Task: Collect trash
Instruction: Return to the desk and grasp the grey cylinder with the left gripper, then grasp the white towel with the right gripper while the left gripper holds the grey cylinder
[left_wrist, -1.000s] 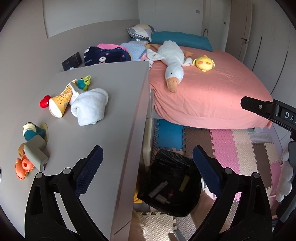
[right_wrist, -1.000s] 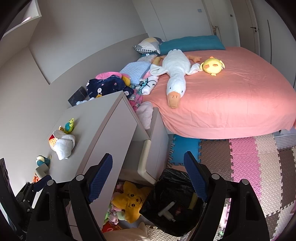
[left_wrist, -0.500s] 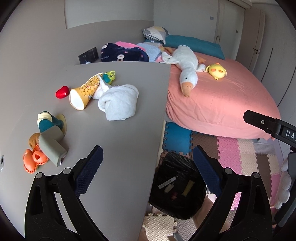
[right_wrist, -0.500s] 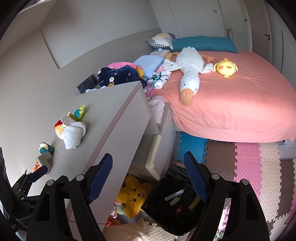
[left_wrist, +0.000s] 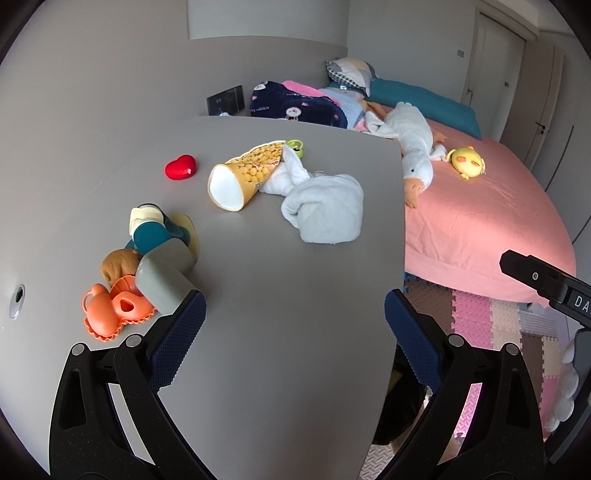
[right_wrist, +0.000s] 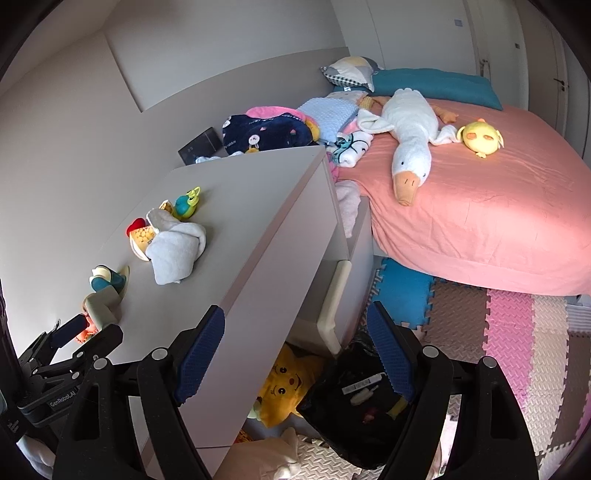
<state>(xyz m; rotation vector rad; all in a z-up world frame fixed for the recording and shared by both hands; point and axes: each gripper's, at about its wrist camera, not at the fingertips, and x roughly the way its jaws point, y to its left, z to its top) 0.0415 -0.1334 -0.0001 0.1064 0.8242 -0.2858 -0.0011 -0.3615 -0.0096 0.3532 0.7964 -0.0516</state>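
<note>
A black trash bag with several bits of litter in it stands on the floor beside the grey dresser. On the dresser top lie a yellow snack cone wrapper, a white cloth, a red heart and a grey foam piece on orange and teal toys. My left gripper is open and empty over the dresser's near part. My right gripper is open and empty above the bag and dresser edge. The left gripper also shows in the right wrist view.
A bed with a pink sheet holds a white goose plush and a yellow chick plush. Foam puzzle mats cover the floor. A yellow star plush lies under the dresser. The right gripper's body shows in the left wrist view.
My left gripper has moved left over the dresser top, so the toys and wrapper look nearer and the trash bag has slid almost out of its view. The right gripper has shifted slightly.
</note>
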